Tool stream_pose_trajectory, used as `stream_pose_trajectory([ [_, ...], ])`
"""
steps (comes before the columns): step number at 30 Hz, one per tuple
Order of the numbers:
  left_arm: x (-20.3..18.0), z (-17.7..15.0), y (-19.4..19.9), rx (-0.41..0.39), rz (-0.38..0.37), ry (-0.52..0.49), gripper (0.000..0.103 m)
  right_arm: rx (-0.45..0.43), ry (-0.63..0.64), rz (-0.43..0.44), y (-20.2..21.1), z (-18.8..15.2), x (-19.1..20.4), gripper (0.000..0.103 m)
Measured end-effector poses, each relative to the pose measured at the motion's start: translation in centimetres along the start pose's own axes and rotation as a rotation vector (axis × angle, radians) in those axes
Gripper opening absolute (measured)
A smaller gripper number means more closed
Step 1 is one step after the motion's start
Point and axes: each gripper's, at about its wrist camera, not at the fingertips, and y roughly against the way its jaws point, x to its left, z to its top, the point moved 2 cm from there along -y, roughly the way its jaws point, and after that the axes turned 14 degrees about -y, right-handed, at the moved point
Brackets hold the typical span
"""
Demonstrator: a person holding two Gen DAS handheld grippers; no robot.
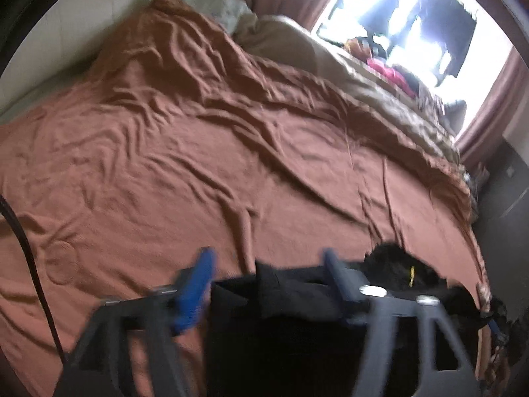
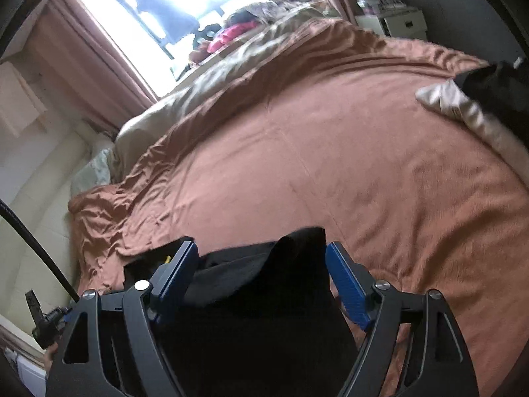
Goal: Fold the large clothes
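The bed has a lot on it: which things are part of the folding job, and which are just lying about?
Part of the job:
- black garment
- left tool
- right tool
- rust-brown bedspread, the work surface

Lying about:
- beige quilt
- pink clothes
- pillow

I see a bed (image 1: 198, 139) under a rust-brown cover, a bright window (image 2: 185, 10) beyond, flanked by reddish curtains (image 2: 89, 53).

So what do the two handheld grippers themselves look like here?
Both match: the left gripper and right gripper have black angular linkage arms with cut-out slots, silver round pivot bolts, and blue ribbed pads lining the jaws. A black cable trails at each view's left edge.
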Motion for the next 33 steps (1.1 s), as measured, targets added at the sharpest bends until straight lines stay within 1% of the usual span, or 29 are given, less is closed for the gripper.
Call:
stream_pose_trajectory([
  [1, 0.3, 0.1, 0.7, -0.021, 0.009, -0.005, 0.084, 0.008, 0.016, 0.010, 0.4, 0.1, 0.8, 0.078],
  [2, 0.4, 0.1, 1.0, -0.024, 0.014, -0.020, 0.084, 0.013, 0.028, 0.012, 0.6, 0.1, 1.3, 0.078],
  [4, 0.7, 0.1, 1.3, -0.006, 0.024, -0.048, 0.084, 0.019, 0.054, -0.011, 1.3, 0.2, 2.1, 0.078],
  [7, 1.2, -0.9, 1.2, 0.049, 0.043, -0.096, 0.084, 0.037, 0.072, -0.065, 1.7, 0.5, 2.1, 0.078],
  [9, 1.3, -1.7, 0.7, 0.103, 0.037, -0.130, 0.084, 0.049, 0.090, -0.098, 1.7, 0.8, 1.8, 0.078],
  [14, 1.0, -3.6, -1.7, 0.225, 0.019, -0.196, 0.084, 0.133, 0.130, -0.185, -1.1, 0.9, 1.4, 0.078],
  [15, 0.7, -3.7, -2.2, 0.234, 0.013, -0.209, 0.084, 0.158, 0.138, -0.204, -1.8, 1.0, 1.7, 0.078],
  [19, -1.1, -3.4, -4.3, 0.247, -0.001, -0.294, 0.084, 0.207, 0.155, -0.244, -5.0, 2.9, 2.7, 0.078],
  [25, -2.0, -1.6, -8.4, 0.287, -0.029, -0.311, 0.084, 0.229, 0.186, -0.273, -8.8, 4.6, 4.0, 0.078],
  [27, -2.2, -0.9, -9.7, 0.290, -0.037, -0.317, 0.083, 0.229, 0.185, -0.282, -10.0, 5.5, 4.4, 0.069],
  [28, -2.4, -0.7, -10.2, 0.293, -0.042, -0.323, 0.083, 0.237, 0.182, -0.285, -10.8, 5.9, 4.6, 0.067],
  [29, -2.6, -0.5, -10.5, 0.295, -0.052, -0.327, 0.081, 0.242, 0.178, -0.285, -11.5, 6.0, 4.5, 0.061],
  [30, -2.8, -0.3, -10.9, 0.294, -0.071, -0.326, 0.074, 0.247, 0.175, -0.287, -12.4, 6.4, 4.7, 0.057],
  [31, -2.9, -0.2, -11.3, 0.294, -0.090, -0.320, 0.070, 0.248, 0.173, -0.290, -12.8, 6.2, 4.4, 0.053],
  [32, -2.9, -0.1, -11.6, 0.296, -0.108, -0.309, 0.058, 0.245, 0.172, -0.294, -13.1, 6.2, 4.0, 0.045],
  [33, -3.0, 0.0, -11.8, 0.297, -0.122, -0.302, 0.040, 0.235, 0.171, -0.295, -13.4, 6.1, 3.8, 0.036],
])
